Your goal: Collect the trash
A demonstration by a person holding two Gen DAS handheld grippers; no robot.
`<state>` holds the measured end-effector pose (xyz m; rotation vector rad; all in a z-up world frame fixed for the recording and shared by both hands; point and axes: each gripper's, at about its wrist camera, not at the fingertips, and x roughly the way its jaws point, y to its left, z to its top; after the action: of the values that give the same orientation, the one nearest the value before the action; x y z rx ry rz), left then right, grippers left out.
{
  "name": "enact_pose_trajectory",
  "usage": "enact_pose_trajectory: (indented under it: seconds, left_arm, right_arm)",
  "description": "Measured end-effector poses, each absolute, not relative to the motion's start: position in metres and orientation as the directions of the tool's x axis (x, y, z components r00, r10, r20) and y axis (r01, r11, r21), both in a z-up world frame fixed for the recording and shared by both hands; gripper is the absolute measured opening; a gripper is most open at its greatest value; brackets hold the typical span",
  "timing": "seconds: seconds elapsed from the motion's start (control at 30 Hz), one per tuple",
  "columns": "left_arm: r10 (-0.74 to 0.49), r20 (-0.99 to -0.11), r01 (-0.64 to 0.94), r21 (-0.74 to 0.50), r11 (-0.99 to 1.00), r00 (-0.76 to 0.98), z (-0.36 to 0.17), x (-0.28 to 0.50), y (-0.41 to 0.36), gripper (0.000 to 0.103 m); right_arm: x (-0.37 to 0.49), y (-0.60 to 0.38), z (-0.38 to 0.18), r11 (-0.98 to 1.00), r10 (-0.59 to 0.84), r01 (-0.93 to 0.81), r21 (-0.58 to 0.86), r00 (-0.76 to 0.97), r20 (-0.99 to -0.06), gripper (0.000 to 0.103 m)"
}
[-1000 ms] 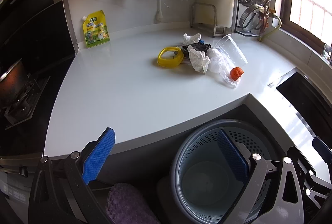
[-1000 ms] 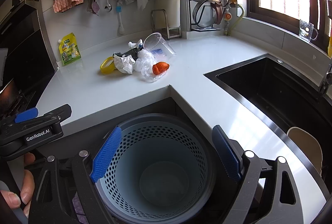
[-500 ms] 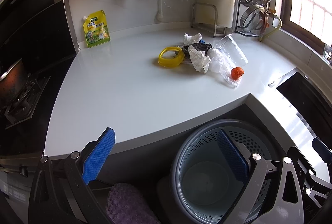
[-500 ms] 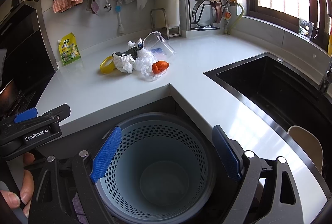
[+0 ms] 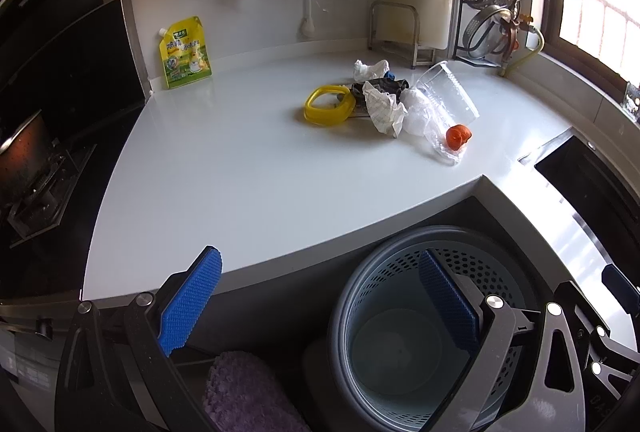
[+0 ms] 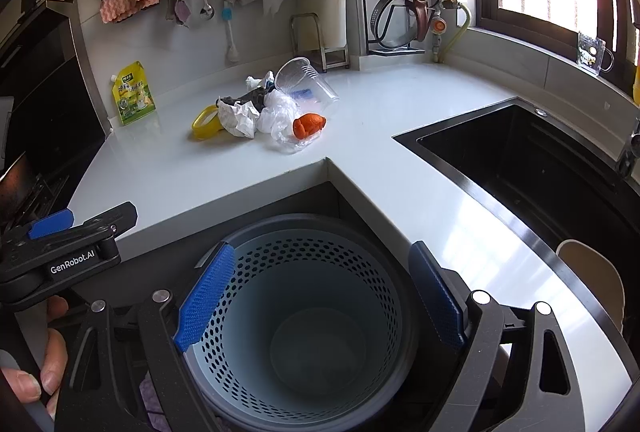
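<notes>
Both grippers (image 5: 320, 302) (image 6: 324, 296) gape over bin (image 6: 304, 228) below counter edge (image 6: 326, 162)

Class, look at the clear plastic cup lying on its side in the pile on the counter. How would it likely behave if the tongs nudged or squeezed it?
The clear plastic cup lies on its side, so a nudge would probably roll it in a curve. Its thin transparent wall suggests it is light and may buckle under a firm squeeze. It leans against the crumpled plastic bag, which might drag along with it.
</notes>
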<state>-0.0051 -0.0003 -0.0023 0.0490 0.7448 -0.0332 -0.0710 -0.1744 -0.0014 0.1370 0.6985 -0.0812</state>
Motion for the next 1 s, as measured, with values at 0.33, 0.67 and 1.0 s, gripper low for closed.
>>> enact_pose_trajectory:
  seconds: [0.33, 0.67, 1.0]
  left_arm:
    - [-0.001, -0.689, 0.041, 0.042, 0.998, 0.725, -0.014, 0.002, 0.001, 0.097]
    - [0.013, -0.707, 0.029, 0.047, 0.998, 0.707, -0.031, 0.034, 0.005, 0.097]
    - [0.011, -0.673, 0.03, 0.048, 0.998, 0.74, -0.021, 0.092, -0.003, 0.097]
  right_arm:
    - [-0.062, -0.177, -0.018, 0.985, -0.016, 0.126, 0.117, 0.745, -0.667, 0.085]
    - [-0.022, -0.18, -0.029, 0.991, -0.028, 0.11, 0.077, 0.731, -0.682, 0.085]
    - [0.059, -0.201, -0.024, 0.988, -0.027, 0.121, 0.094, 0.74, -0.673, 0.085]
